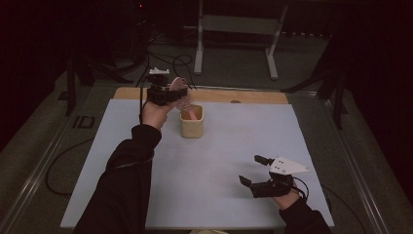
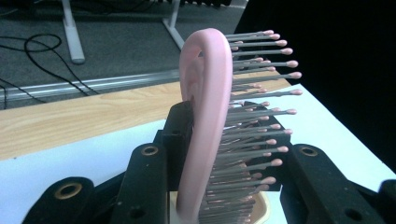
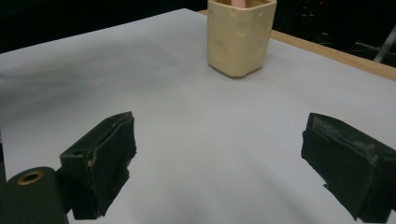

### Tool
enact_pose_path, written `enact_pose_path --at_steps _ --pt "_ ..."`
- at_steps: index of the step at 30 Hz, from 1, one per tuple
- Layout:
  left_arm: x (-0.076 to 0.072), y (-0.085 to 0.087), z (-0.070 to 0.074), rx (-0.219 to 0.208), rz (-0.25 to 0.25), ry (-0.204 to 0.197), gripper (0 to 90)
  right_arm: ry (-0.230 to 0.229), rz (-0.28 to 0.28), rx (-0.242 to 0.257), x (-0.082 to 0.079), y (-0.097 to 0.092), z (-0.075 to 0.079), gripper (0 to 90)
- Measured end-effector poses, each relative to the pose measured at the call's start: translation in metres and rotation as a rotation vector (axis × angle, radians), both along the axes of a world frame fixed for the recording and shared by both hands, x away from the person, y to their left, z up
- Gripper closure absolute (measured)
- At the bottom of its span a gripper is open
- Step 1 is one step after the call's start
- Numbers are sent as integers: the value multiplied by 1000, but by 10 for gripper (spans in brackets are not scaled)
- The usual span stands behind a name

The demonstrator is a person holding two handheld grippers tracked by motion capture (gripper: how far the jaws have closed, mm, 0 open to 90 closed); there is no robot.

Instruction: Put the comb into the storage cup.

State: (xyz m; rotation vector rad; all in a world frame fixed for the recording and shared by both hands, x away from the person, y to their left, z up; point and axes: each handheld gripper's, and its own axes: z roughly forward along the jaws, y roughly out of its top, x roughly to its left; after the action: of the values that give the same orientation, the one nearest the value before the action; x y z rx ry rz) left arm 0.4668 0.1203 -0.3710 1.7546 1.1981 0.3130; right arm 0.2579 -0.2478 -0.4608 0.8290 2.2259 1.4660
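Pink plastic forms the body of the hairbrush, which the left gripper holds clamped across its head, the black jaws closed on both sides of it with the grey, pink-tipped bristles projecting toward 3 o'clock in the left gripper view. In the high view the brush stands over the cream-yellow cup, and its handle end appears to have entered the cup mouth; a pink tip is visible above the cup rim in the right gripper view as well. The cup sits on the pale blue-grey mat, in the far-left part of it, just short of the bare wooden table edge at 12 o'clock. Judged from this, the work in hand is placing the brush upright in the cup, and it is well advanced: pickup and transport are complete and insertion has begun. Remaining steps are to lower the brush until it rests on the cup floor, open the jaws, and withdraw clear of the rim without tipping the cup. The left forearm, in a dark sleeve, extends from 6 o'clock toward 12 o'clock in the high view, with the hand raised and the gripper turned toward 3 o'clock over the cup. The right gripper rests low at 5 o'clock on the mat, well apart from the cup, jaws spread wide with nothing between them, pointing toward 10 o'clock at the cup.
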Motion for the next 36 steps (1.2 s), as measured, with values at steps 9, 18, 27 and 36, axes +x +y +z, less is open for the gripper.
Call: enact_pose_path --at_steps 9,18,27,36 --pt "2 2 -11 -25 8 21 649 1 0 0 0 0 0 97" --pt "4 6 -18 -40 13 38 648 5 1 3 0 0 0 97" --pt "5 9 -25 -56 16 52 646 6 0 0 0 0 0 97" --pt "4 14 -28 -53 23 41 630 7 0 2 0 0 0 97"
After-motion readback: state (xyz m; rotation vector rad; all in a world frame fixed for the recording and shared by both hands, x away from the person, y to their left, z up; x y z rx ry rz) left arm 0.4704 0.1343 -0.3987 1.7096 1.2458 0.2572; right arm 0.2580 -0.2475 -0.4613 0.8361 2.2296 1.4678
